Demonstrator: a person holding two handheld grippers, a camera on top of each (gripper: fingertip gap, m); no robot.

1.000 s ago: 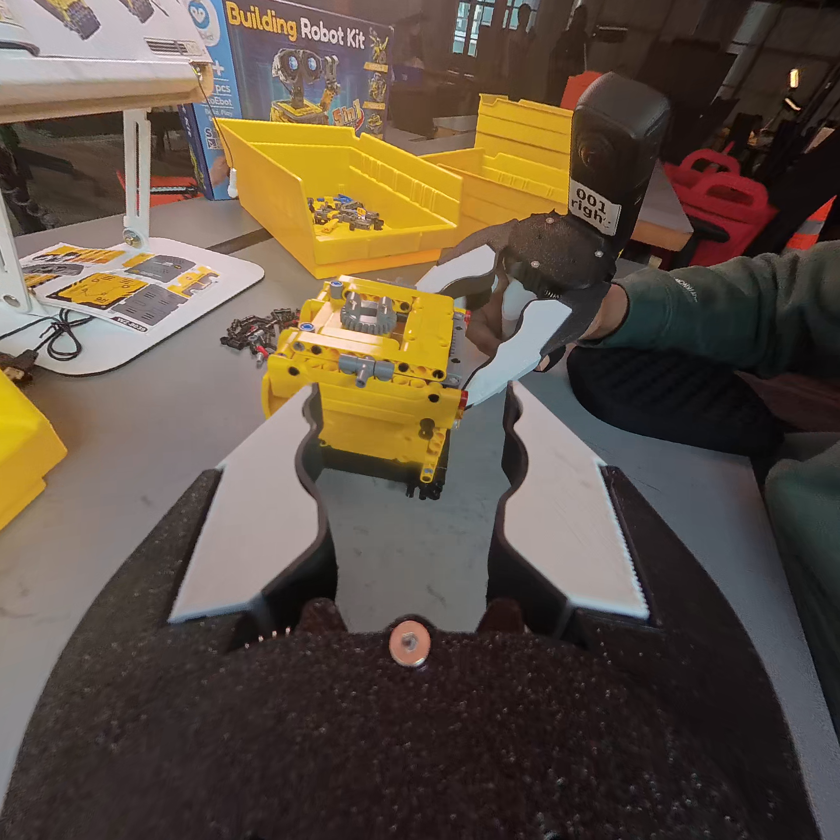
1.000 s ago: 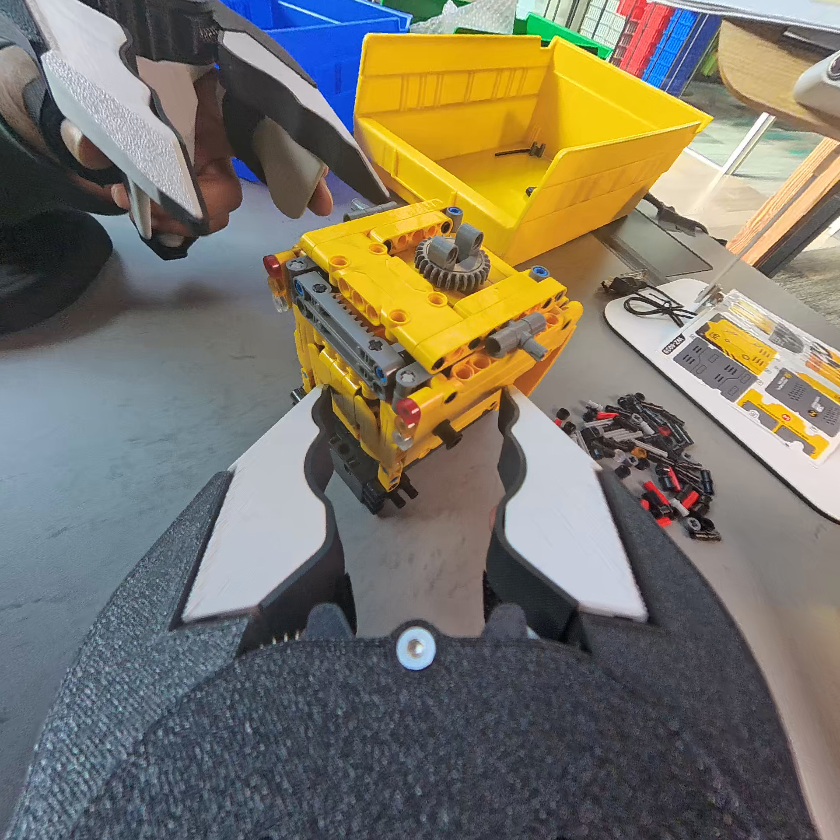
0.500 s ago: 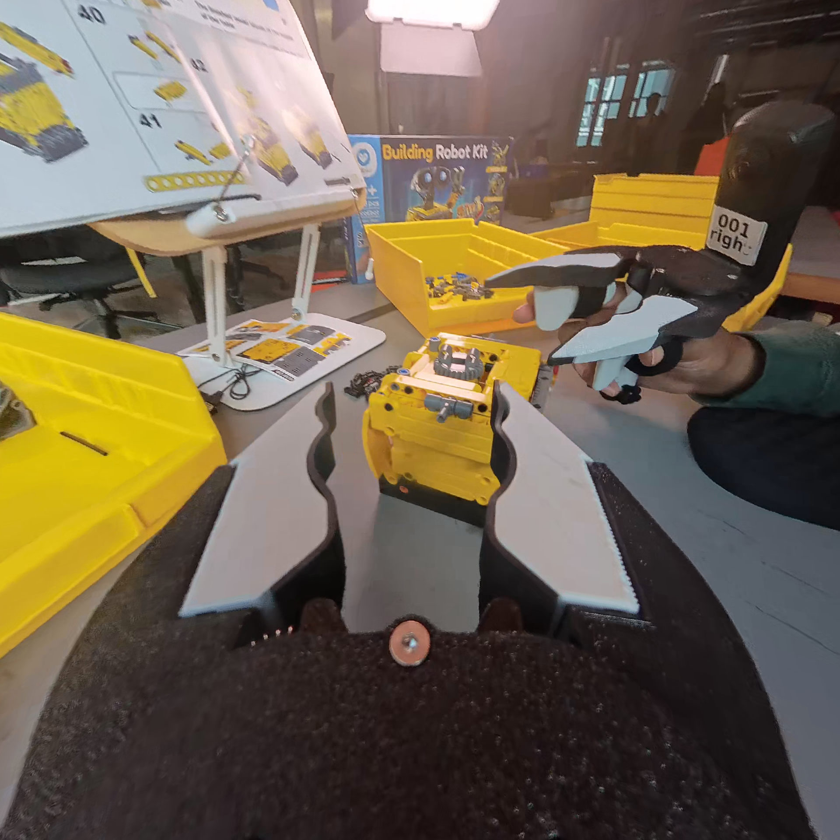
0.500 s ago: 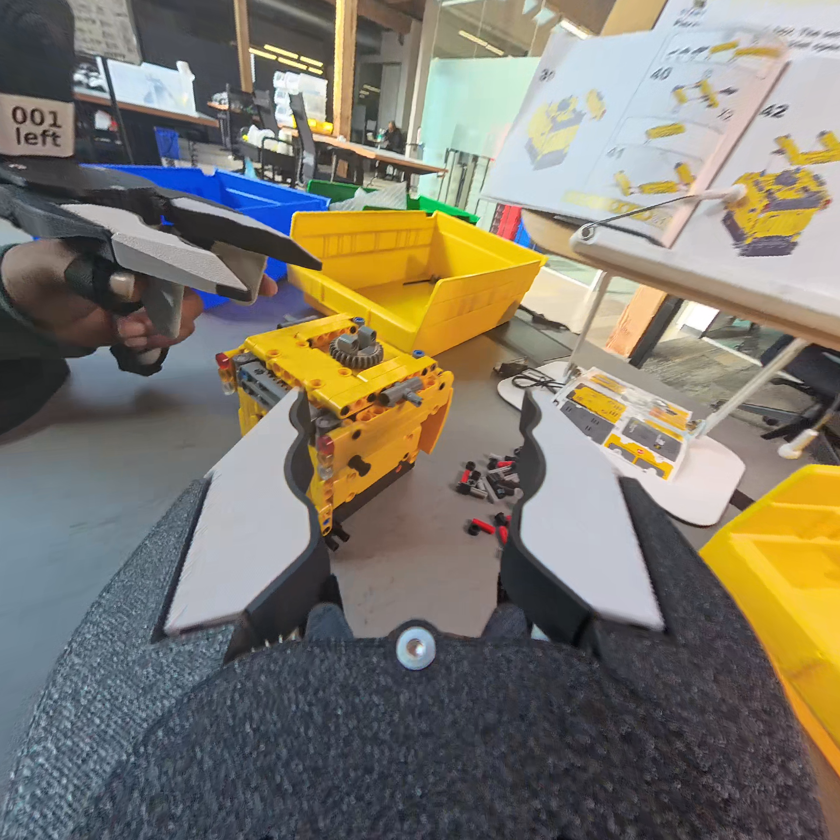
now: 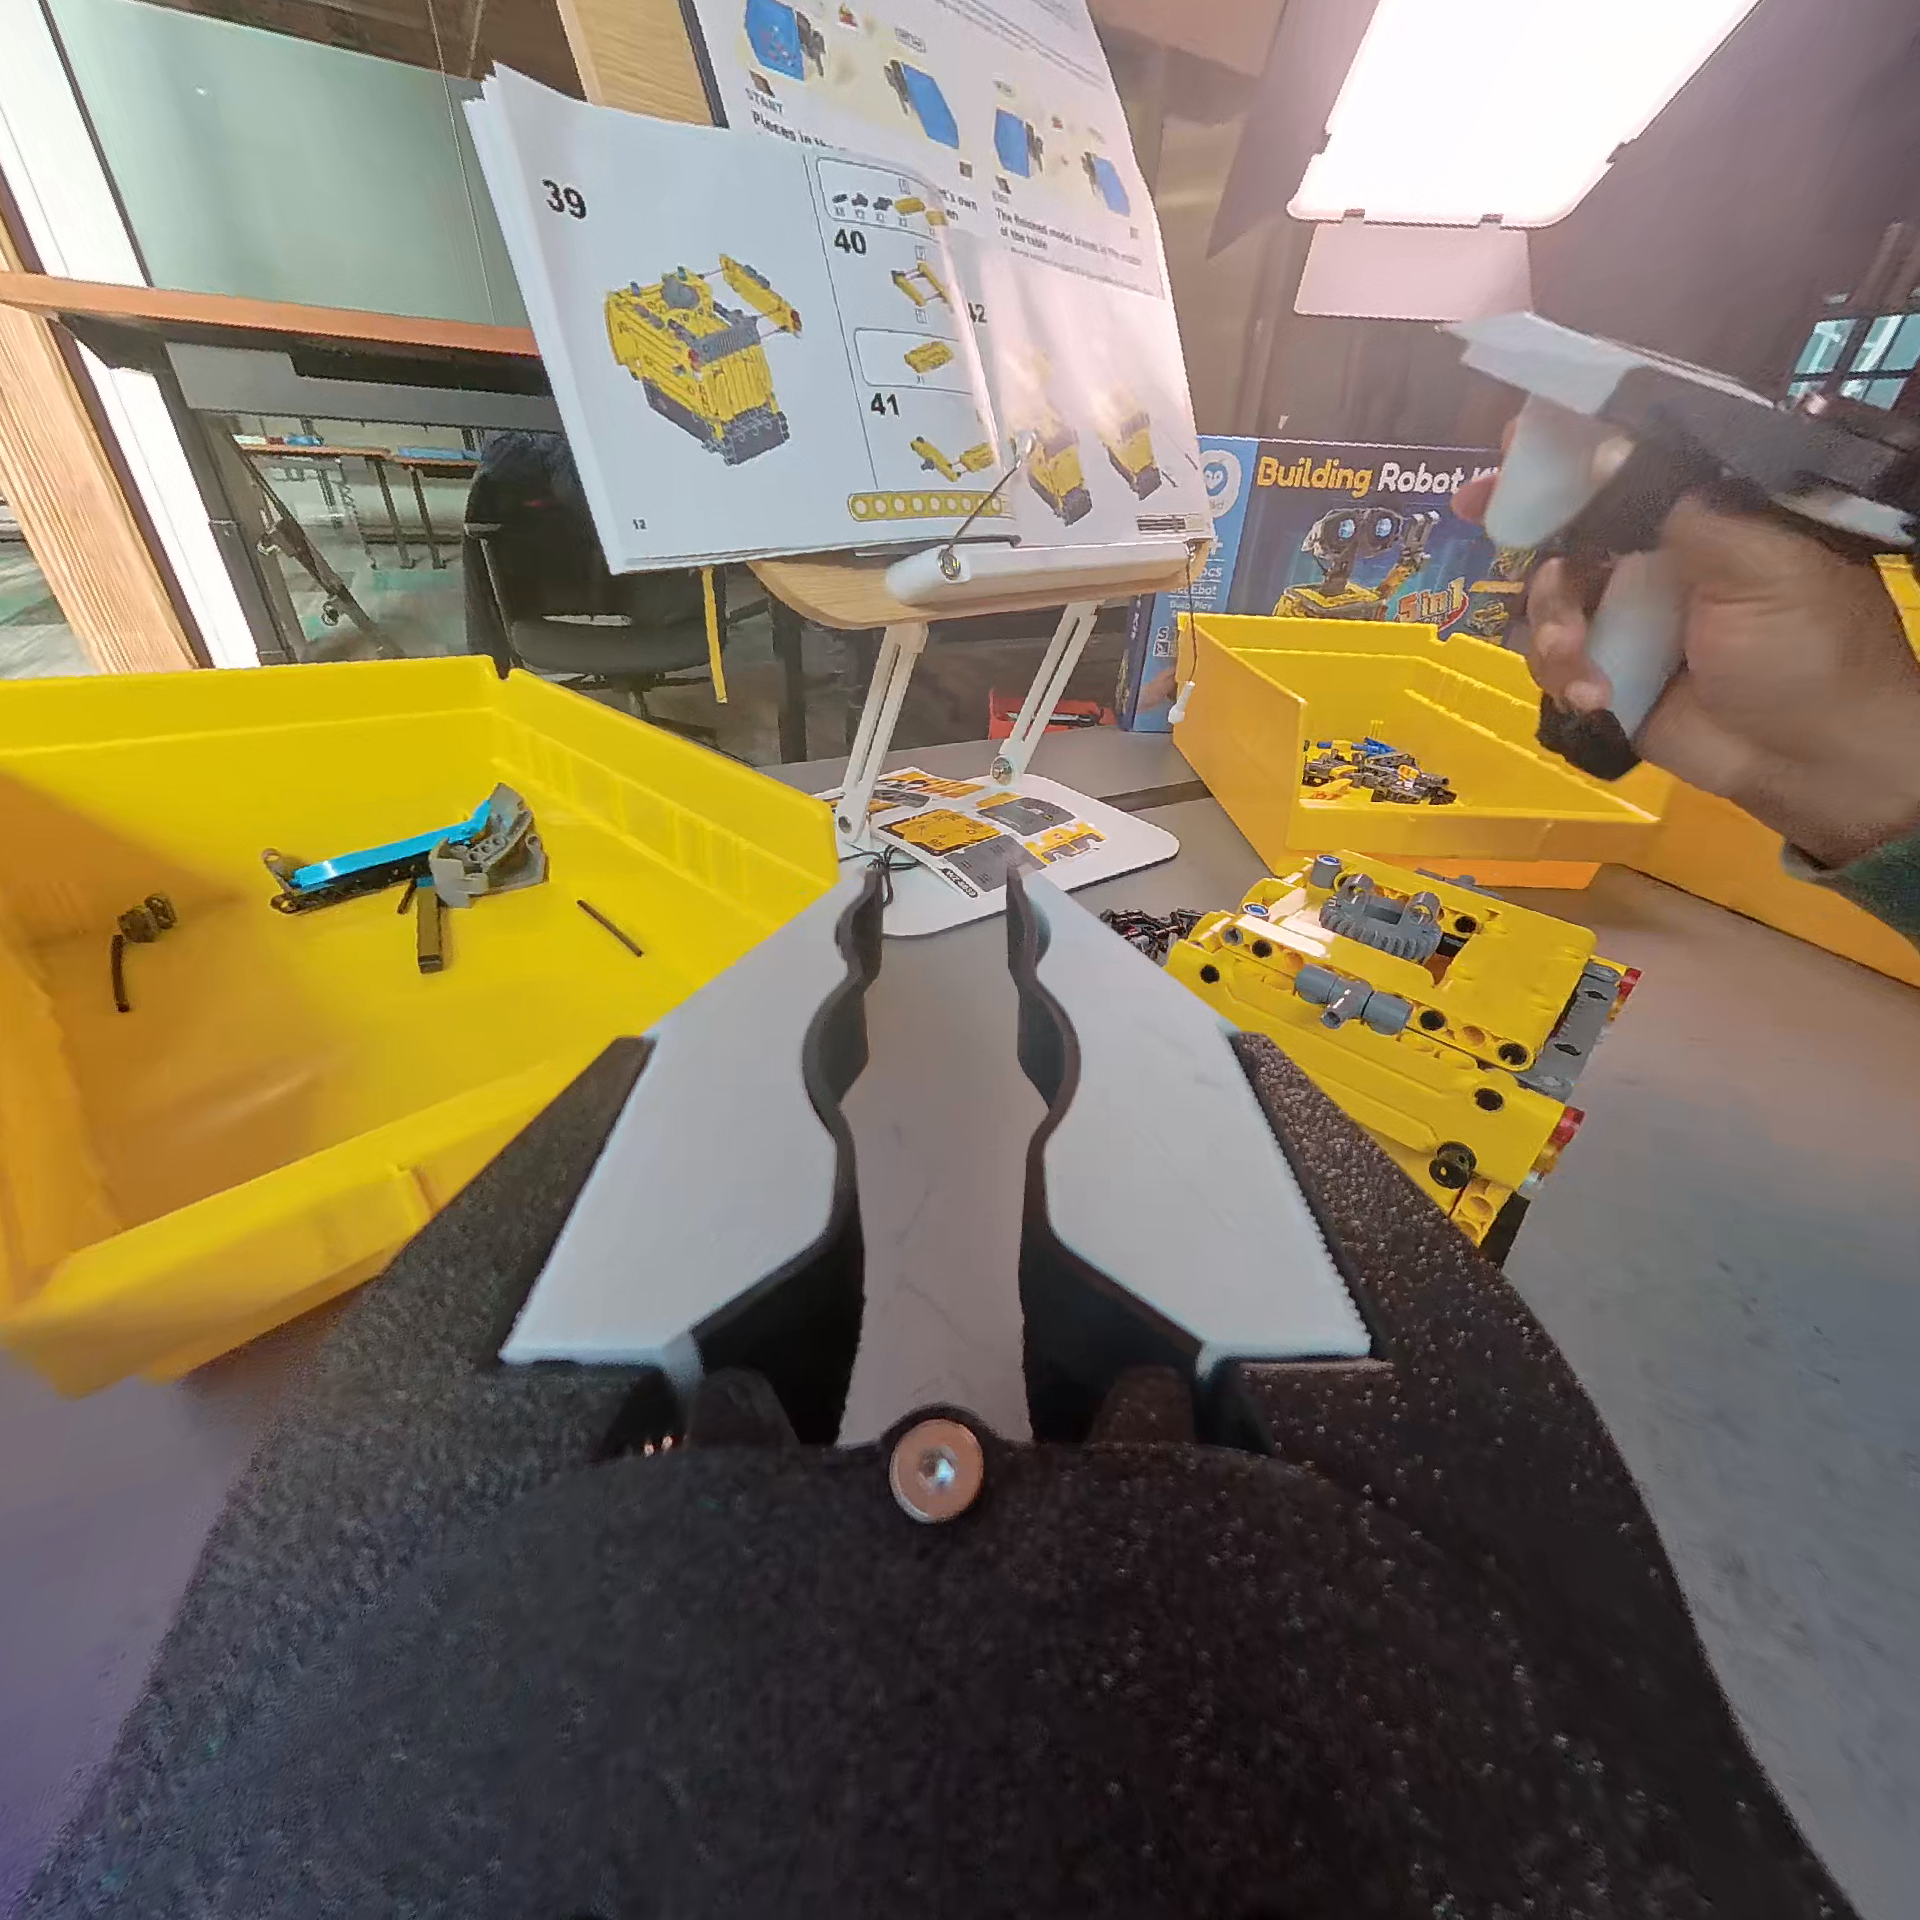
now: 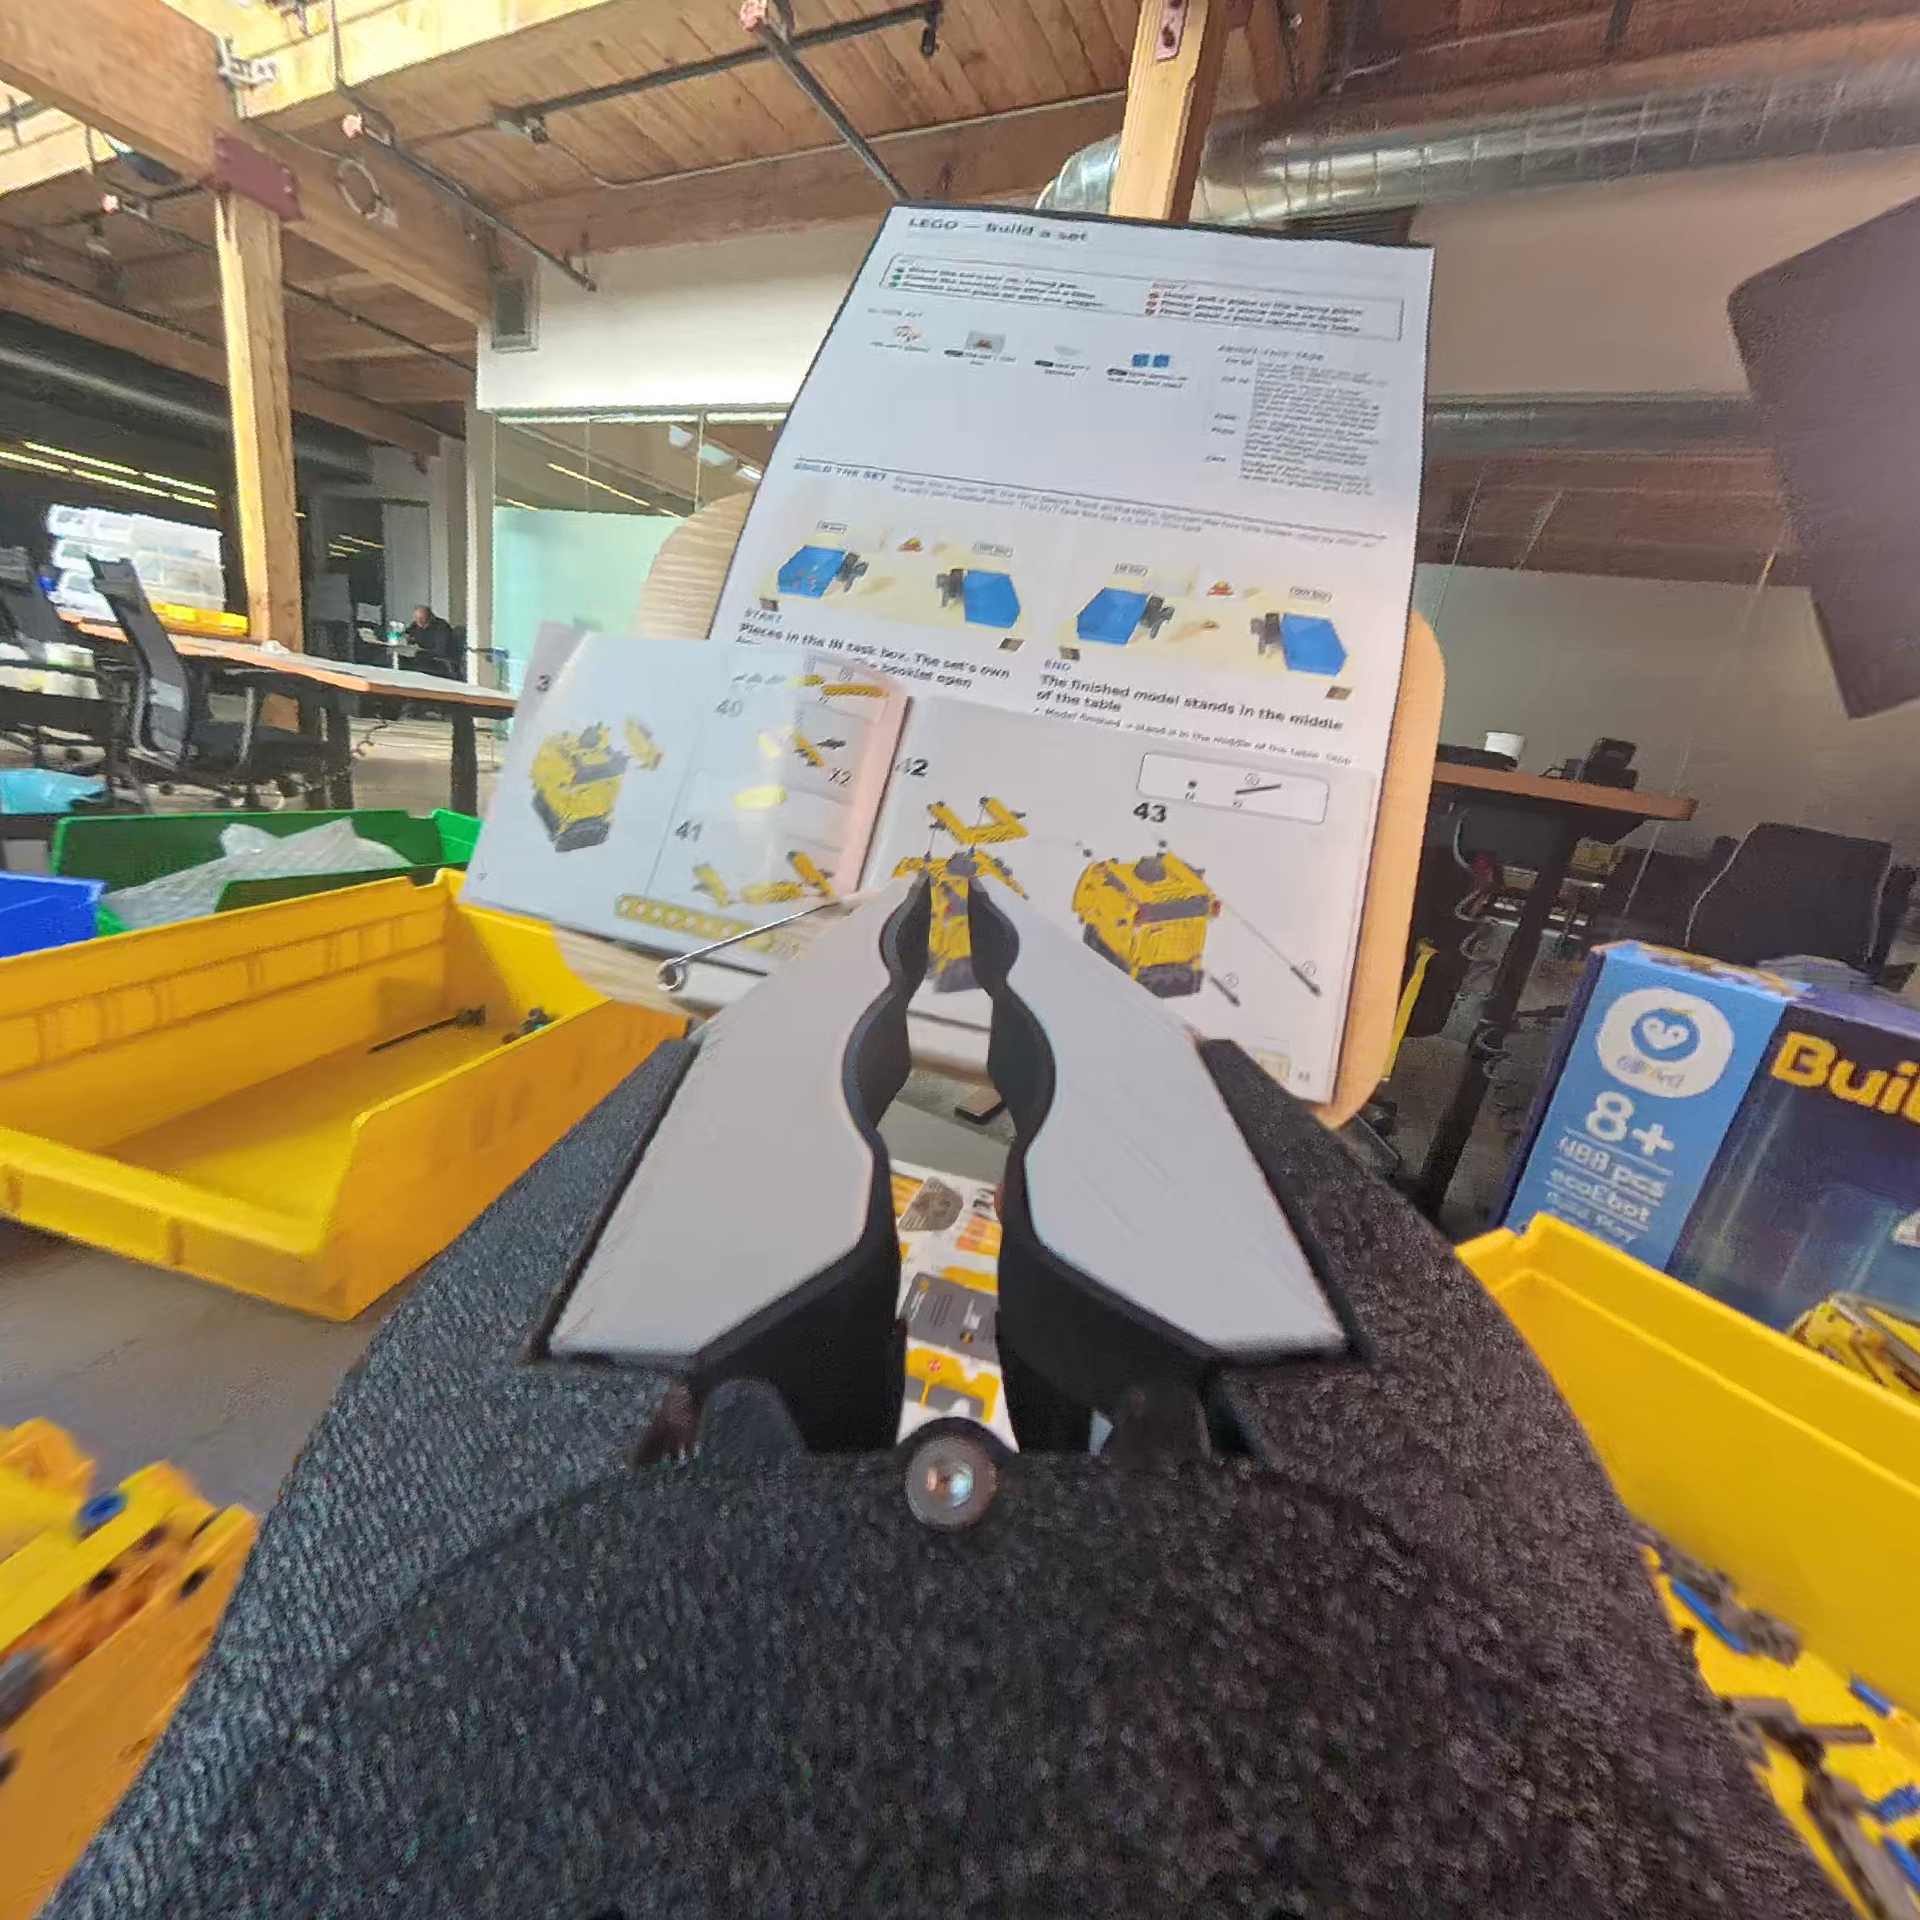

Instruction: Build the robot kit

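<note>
My left tool (image 5: 943, 902) hangs over the grey tabletop (image 5: 1714, 1195) with its fingers a small gap apart and nothing between them. Just to its right stands the yellow brick model (image 5: 1392, 997), with a grey gear on its top, not touched by either tool. To its left is a yellow bin (image 5: 665, 997) with a blue strip and some small dark parts inside. My right tool (image 6: 945, 902) is raised and points at the open instruction booklet (image 6: 1039, 852) on its stand; its fingers are nearly together, only a thin gap shows, and they hold nothing. In the left view I see a hand (image 5: 1756, 655) holding this tool up in the air, above the model. A second yellow bin (image 5: 1247, 727) with loose parts sits behind the model.
</note>
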